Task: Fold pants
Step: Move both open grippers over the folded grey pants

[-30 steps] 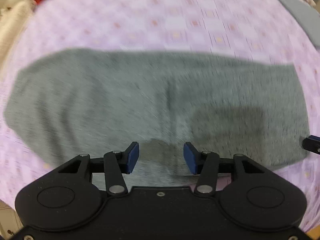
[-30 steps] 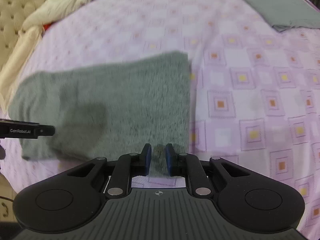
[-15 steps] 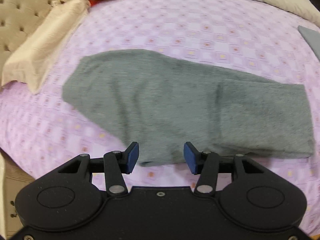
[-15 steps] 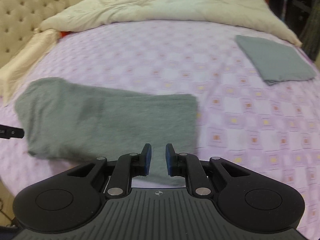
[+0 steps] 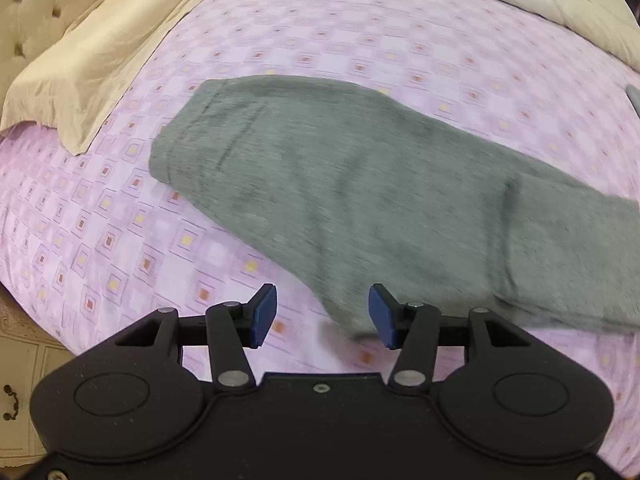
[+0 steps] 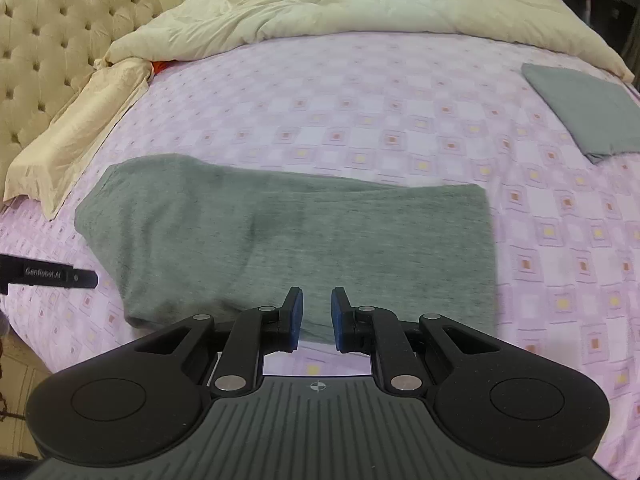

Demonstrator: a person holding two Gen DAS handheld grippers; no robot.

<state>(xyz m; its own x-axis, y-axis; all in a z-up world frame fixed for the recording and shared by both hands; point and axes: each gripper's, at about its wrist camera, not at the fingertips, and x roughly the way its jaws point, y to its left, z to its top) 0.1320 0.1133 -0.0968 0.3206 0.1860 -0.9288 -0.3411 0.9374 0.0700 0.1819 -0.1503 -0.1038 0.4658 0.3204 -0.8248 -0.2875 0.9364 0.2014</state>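
From the left wrist, the left hand-held gripper (image 5: 322, 316) gaped empty over the pants (image 5: 380, 196) lying toward two o'clock, while from the right wrist the right hand-held gripper (image 6: 316, 316), narrowly parted and empty, risked rumpling the fold on regrasping.

We are seeing grey-green pants (image 6: 304, 236) lying on a lilac sheet (image 6: 360, 112) patterned with squares, a cream quilt (image 6: 360, 4) beyond.

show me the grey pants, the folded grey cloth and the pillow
grey pants (image 6: 320, 240), right wrist view, middle of the fabric
folded grey cloth (image 6: 588, 108), right wrist view, its flat top
pillow (image 5: 92, 64), left wrist view, its upper face
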